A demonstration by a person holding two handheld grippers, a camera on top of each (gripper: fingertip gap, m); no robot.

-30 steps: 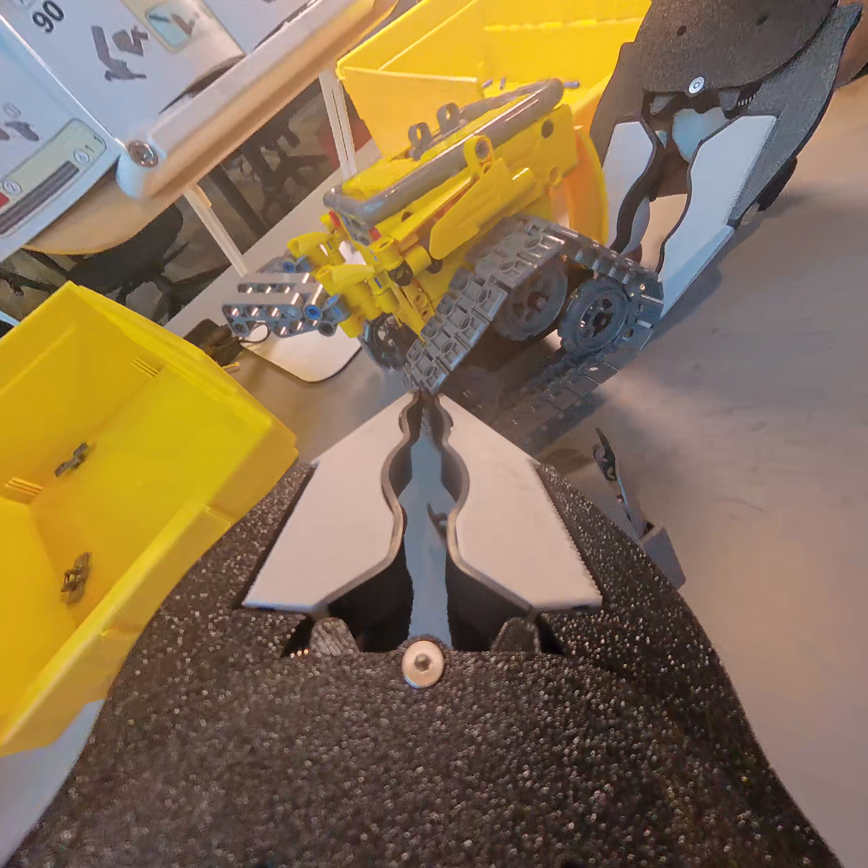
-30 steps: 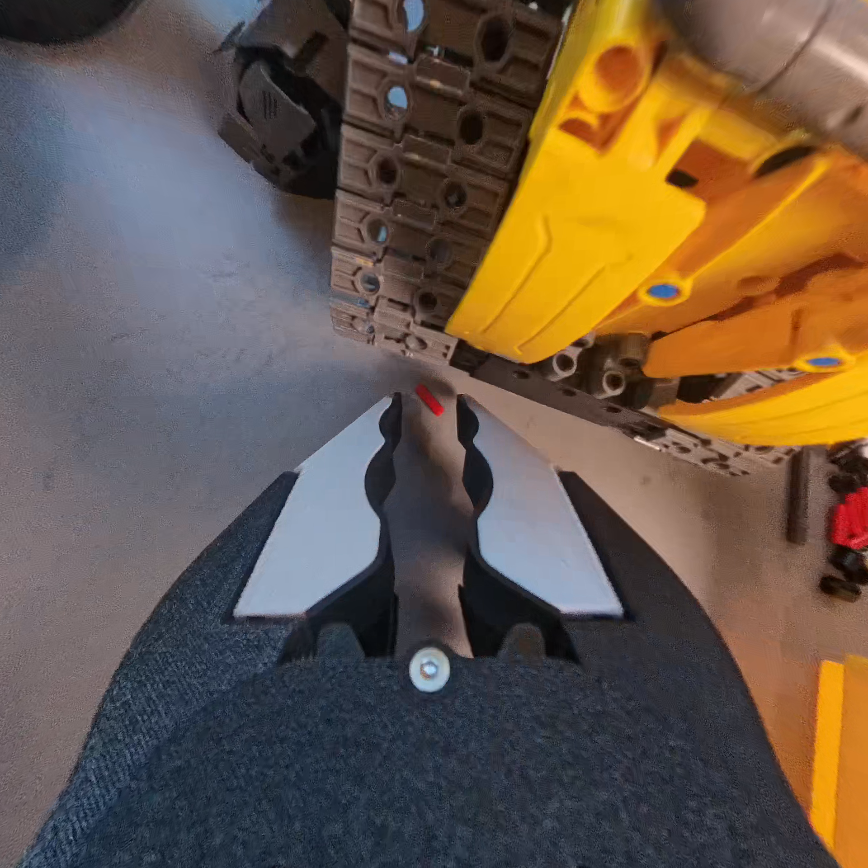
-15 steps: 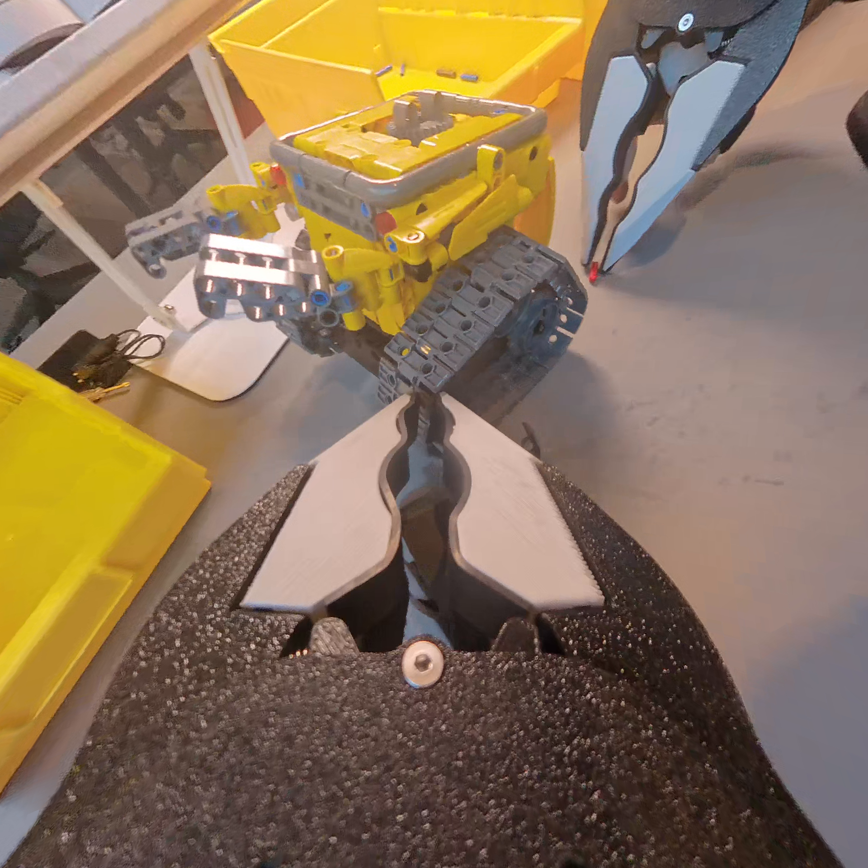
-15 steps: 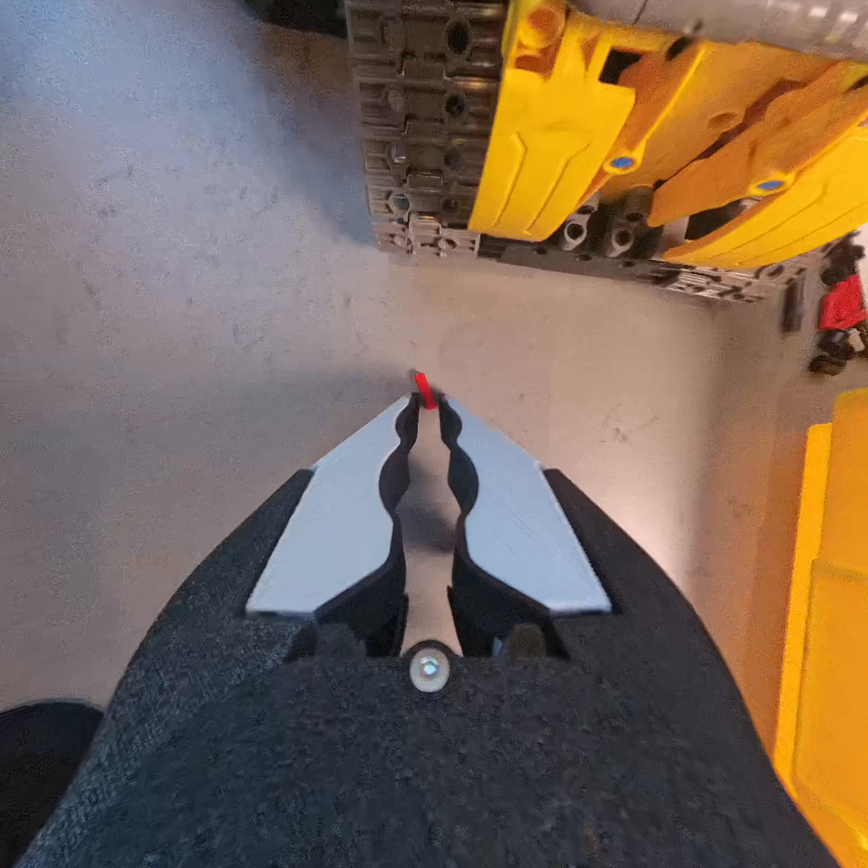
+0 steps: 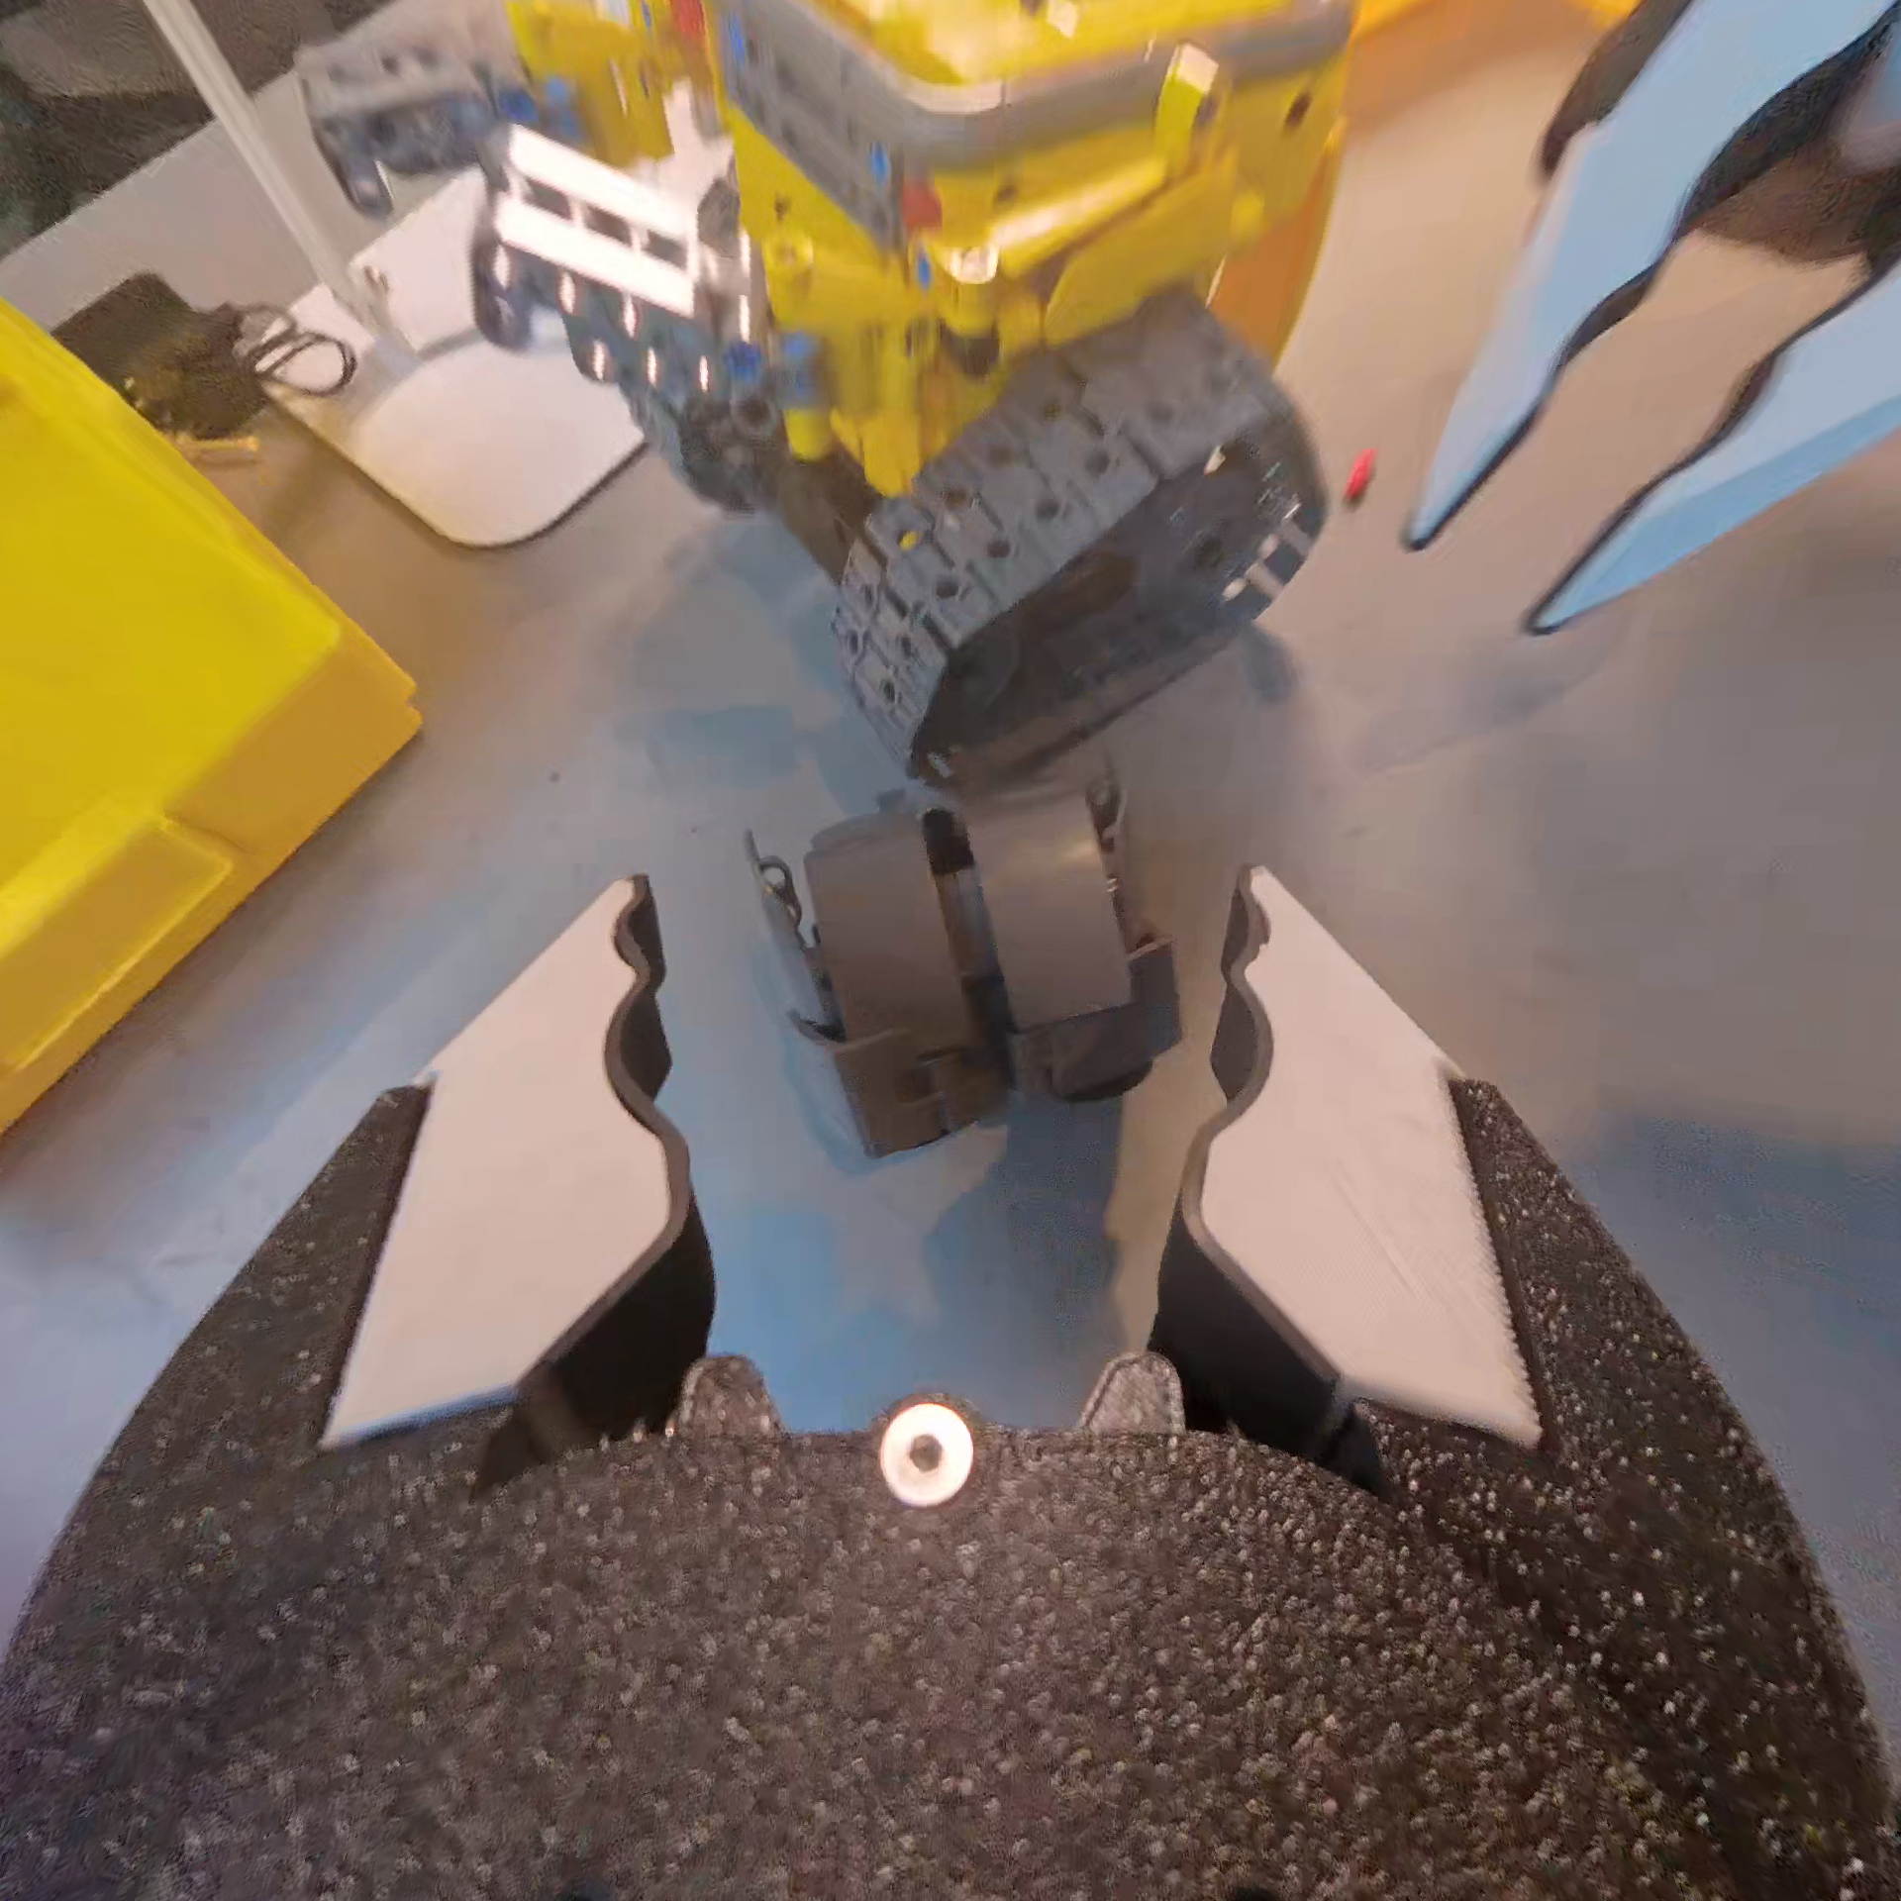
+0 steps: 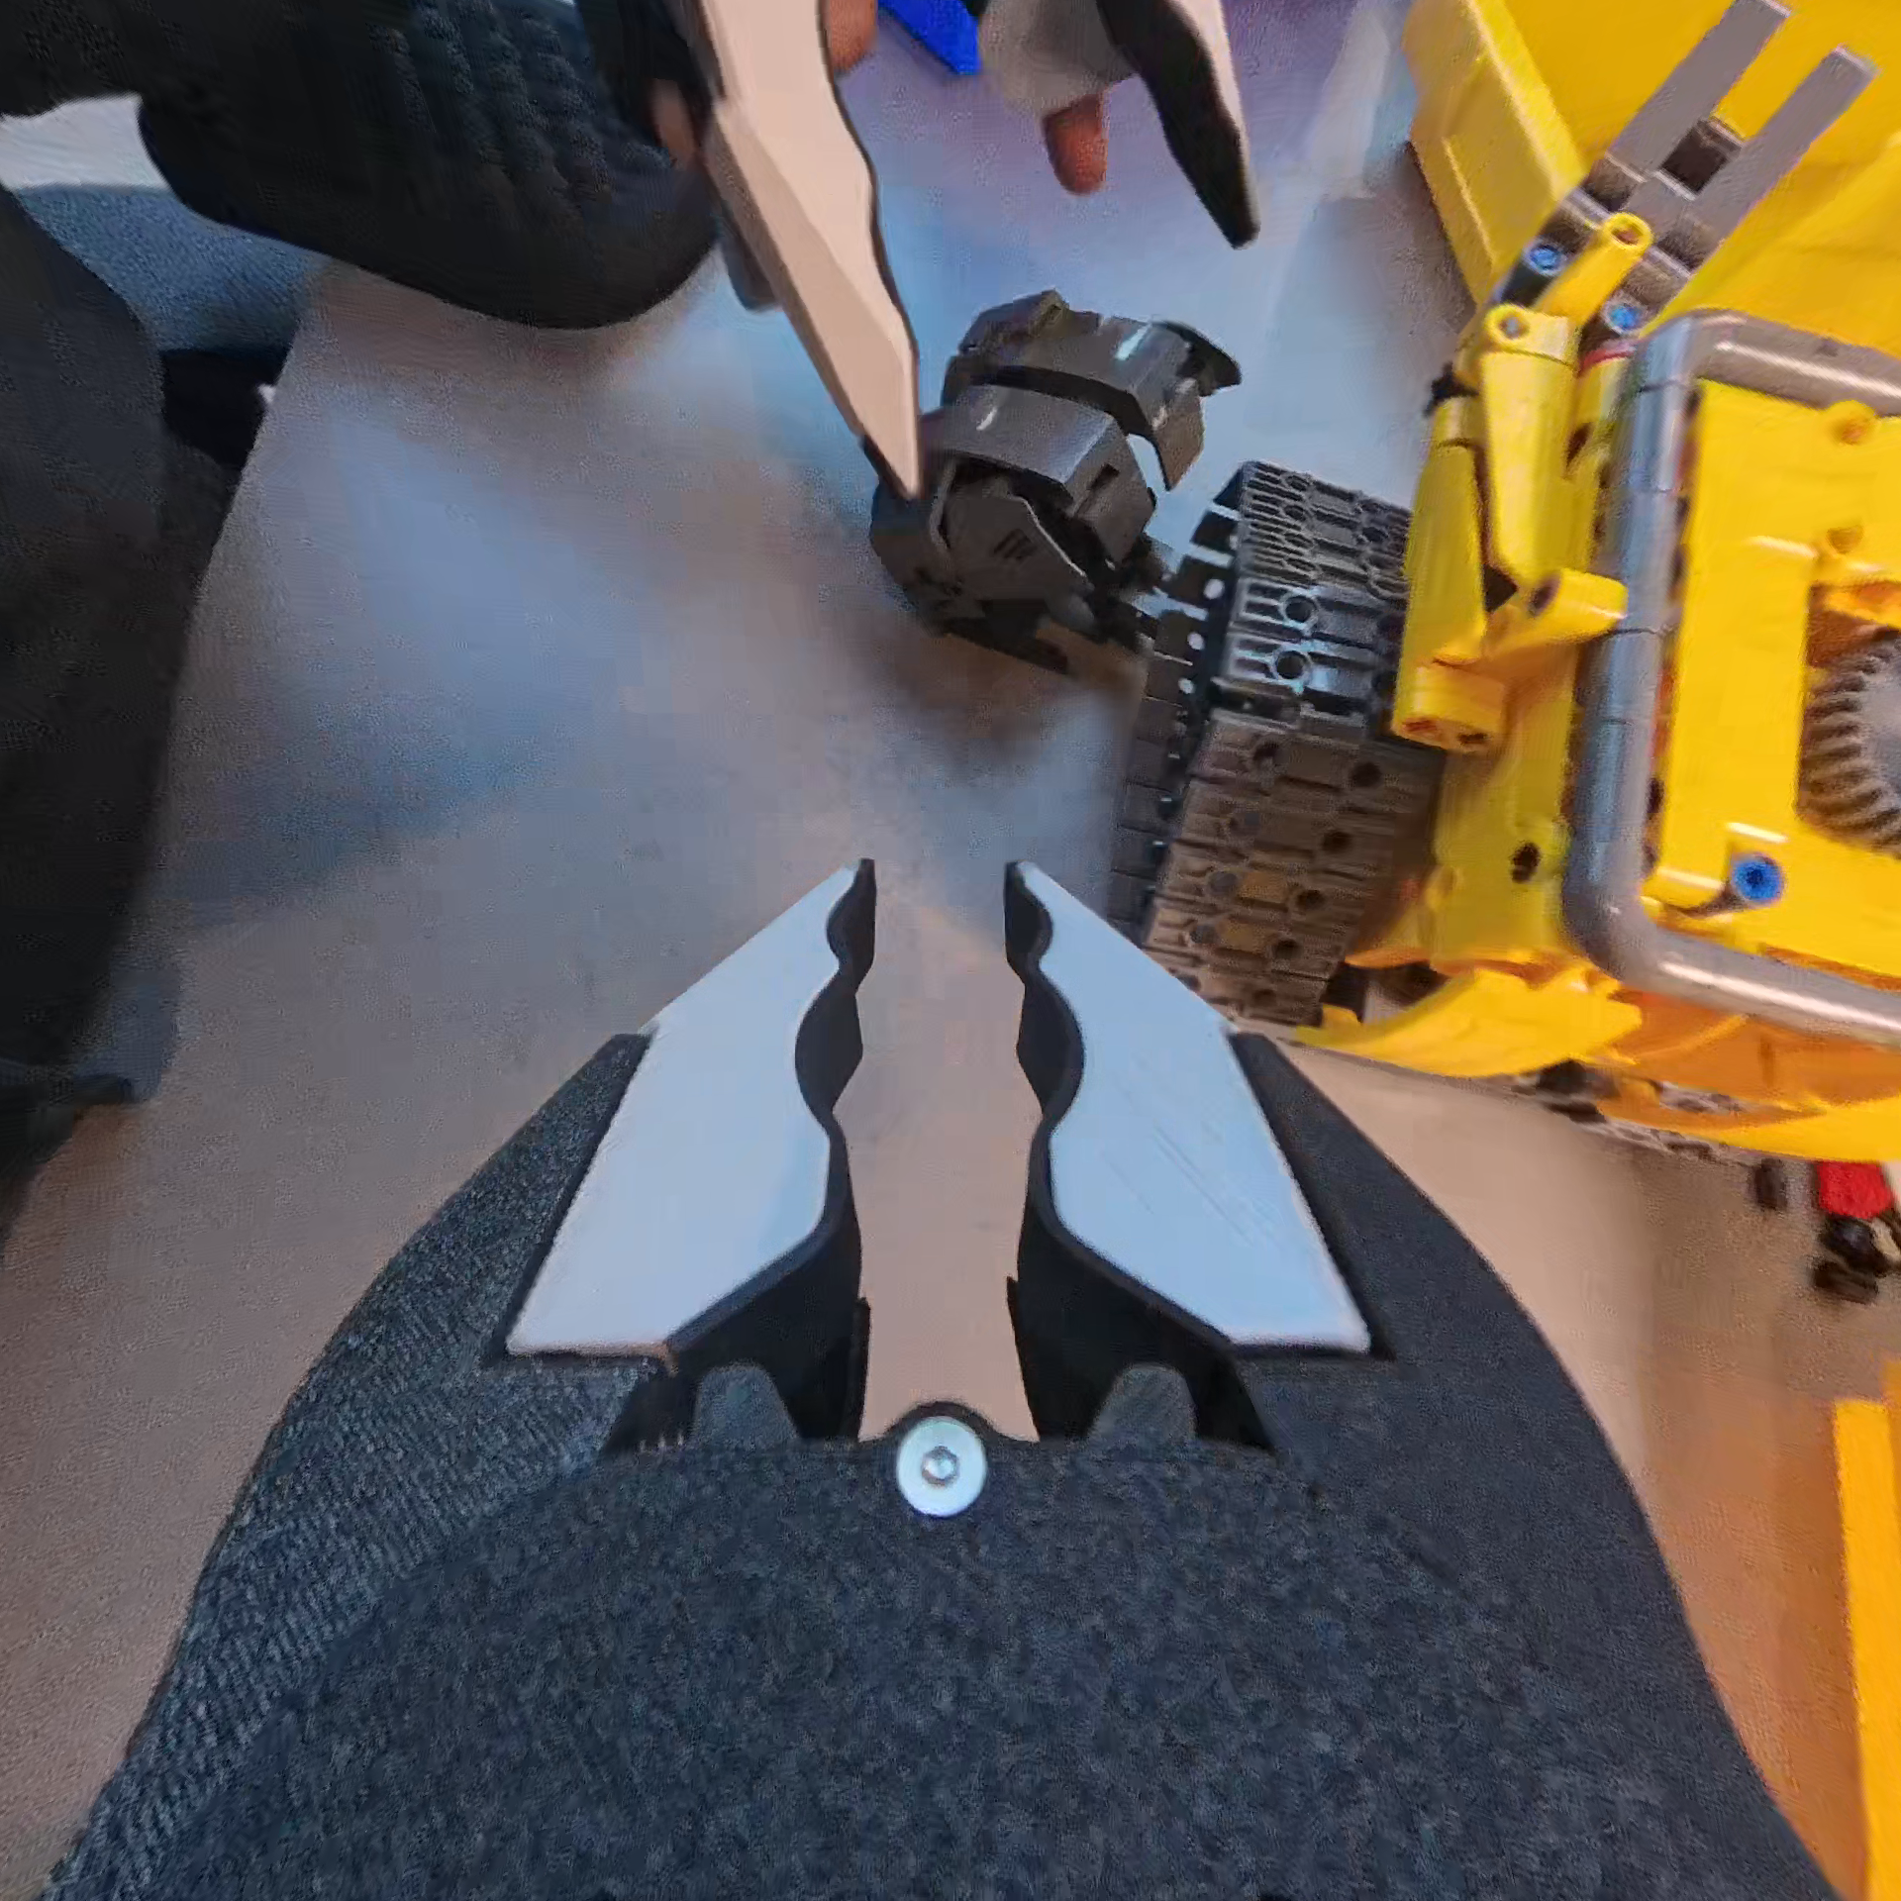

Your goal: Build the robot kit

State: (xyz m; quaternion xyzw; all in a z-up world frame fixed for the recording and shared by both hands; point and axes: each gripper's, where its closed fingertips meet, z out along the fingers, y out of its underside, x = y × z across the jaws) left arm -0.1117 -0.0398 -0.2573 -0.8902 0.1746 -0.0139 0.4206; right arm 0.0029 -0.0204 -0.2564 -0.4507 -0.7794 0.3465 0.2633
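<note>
My left gripper (image 5: 941, 890) is wide open. A dark grey curved brick-built part (image 5: 967, 977) lies on the table between its fingers, with a gap on each side. Just beyond stands a yellow brick-built tracked vehicle (image 5: 977, 309) with grey tracks (image 5: 1080, 556). My right gripper (image 6: 938, 885) is slightly open and empty, above bare table beside the vehicle's track (image 6: 1276, 802). It also shows in the left wrist view (image 5: 1481, 581). A small red pin (image 5: 1360, 475) lies on the table between the track and the right gripper. The left gripper (image 6: 1070, 360) straddles the dark part (image 6: 1029, 514).
A yellow bin (image 5: 154, 669) stands at the left, with a white stand base (image 5: 463, 432) and a black cable (image 5: 206, 360) behind it. Another yellow bin (image 6: 1872, 1646) and loose red and black pieces (image 6: 1852, 1204) lie at the right. A person's dark sleeve (image 6: 93, 669) is at the left.
My left gripper has opened wide and the dark grey part now lies between its fingers. My right gripper has opened, let go of the red pin and drawn back from the vehicle.
</note>
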